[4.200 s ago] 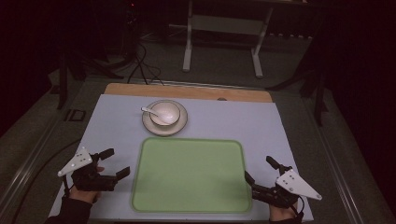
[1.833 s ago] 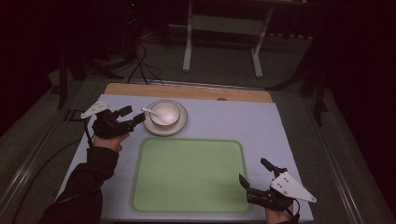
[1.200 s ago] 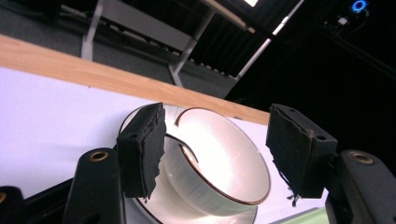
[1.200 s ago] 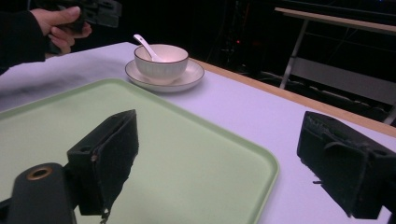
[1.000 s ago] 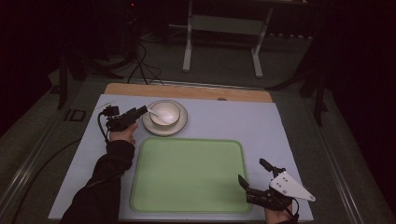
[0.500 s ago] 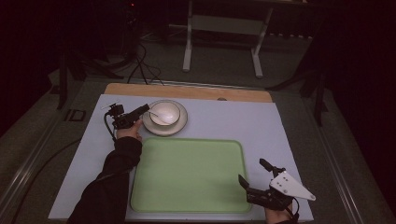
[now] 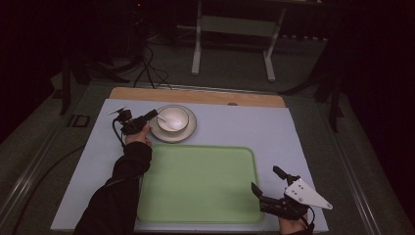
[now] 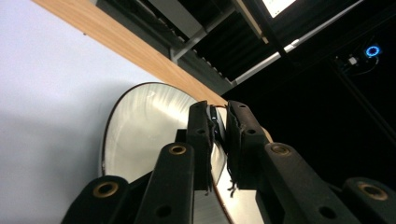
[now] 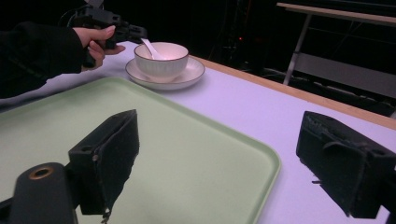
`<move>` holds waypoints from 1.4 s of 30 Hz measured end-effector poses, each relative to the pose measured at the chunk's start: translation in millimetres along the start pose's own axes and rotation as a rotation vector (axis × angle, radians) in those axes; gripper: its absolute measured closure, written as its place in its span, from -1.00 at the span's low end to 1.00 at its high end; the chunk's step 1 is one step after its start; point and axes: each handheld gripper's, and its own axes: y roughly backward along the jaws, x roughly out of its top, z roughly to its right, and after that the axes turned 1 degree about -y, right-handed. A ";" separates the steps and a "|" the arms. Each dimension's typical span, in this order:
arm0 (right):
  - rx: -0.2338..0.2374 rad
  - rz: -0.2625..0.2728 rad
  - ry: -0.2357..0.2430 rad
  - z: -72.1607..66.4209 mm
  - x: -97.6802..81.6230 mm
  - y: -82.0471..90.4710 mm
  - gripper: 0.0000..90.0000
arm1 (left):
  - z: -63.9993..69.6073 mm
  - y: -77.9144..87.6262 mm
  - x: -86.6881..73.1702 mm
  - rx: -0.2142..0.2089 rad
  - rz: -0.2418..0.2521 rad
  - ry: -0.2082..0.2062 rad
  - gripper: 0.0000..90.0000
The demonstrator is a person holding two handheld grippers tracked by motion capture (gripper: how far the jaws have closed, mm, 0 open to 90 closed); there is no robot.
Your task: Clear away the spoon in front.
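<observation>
Near right, the right gripper [image 7: 266, 192] is held idle with jaws wide apart and empty, just right of the tray's [image 7: 195, 215] near corner. The tray lies mid-table, bare. Far left, the left gripper [image 7: 152, 114] has just been closing, and the saucer's [image 8: 135, 135] left rim is seen pinched between its jaws. The bowl [image 7: 172, 118] with the spoon [image 9: 150, 47] is seated on the saucer. Step judged: saucer grasped. Next move likely calls for a level lift toward the tray, so the bowl is not tipped.
</observation>
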 end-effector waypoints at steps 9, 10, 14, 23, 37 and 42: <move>0.002 0.001 0.012 -2.6 0.7 -0.1 -0.71 | 24.6 -2.3 3.2 -0.028 -0.016 -0.116 0.87; 0.002 0.000 0.011 -2.4 0.6 -0.1 -0.71 | 26.0 -2.2 3.0 -0.019 -0.016 -0.125 0.87; -0.001 0.003 0.009 -1.7 0.5 0.1 -0.71 | 31.4 -2.3 4.9 -0.018 -0.013 -0.144 0.87; -0.001 0.004 0.013 -2.4 0.9 0.4 -0.71 | 55.7 5.2 20.8 -0.029 -0.035 -0.223 0.87; -0.002 0.007 0.007 -2.1 0.9 0.4 -0.71 | 91.1 28.5 47.7 -0.058 -0.074 -0.308 0.88; -0.001 0.006 0.004 -2.2 0.9 0.3 -0.71 | 101.0 35.9 53.0 -0.083 -0.111 -0.344 0.88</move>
